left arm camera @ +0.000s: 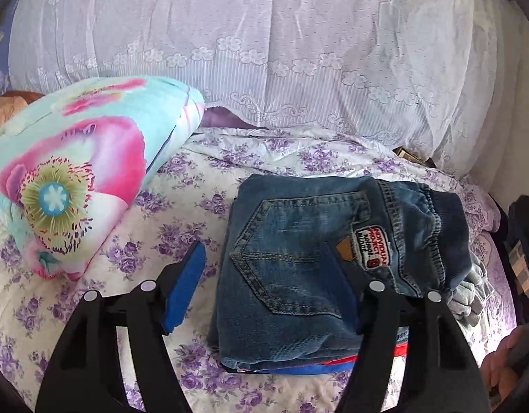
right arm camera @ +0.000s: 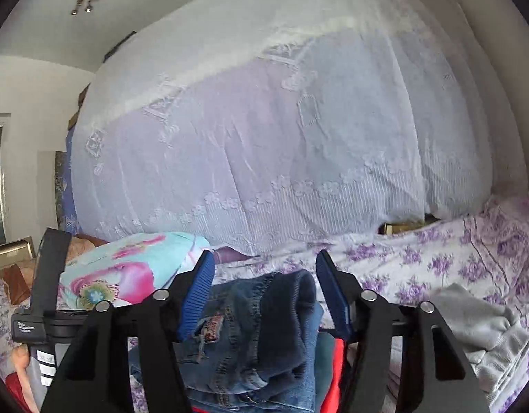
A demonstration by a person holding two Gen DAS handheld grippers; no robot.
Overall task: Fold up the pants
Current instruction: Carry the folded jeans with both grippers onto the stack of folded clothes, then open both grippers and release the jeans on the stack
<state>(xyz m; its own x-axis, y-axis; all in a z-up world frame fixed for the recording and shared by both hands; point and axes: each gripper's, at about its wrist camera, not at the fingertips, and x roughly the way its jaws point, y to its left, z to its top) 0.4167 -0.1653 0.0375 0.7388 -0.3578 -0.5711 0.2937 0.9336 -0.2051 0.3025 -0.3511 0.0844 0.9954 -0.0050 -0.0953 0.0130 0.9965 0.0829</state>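
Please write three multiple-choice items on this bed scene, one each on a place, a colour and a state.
1. Where does the folded blue denim pants bundle lie?
A. on top of a stack of folded clothes on the purple-flowered bedsheet
B. on the pillow
C. on the floor

2. What colour are the left gripper pads?
A. red
B. blue
C. green

3. How do the right gripper jaws stand?
A. clamped flat together
B. apart, with denim between them
C. out of view

Answers: 1 A, red and blue folded edges show beneath the denim; 2 B, the visible pad is blue; 3 B, a gap shows beside each pad.
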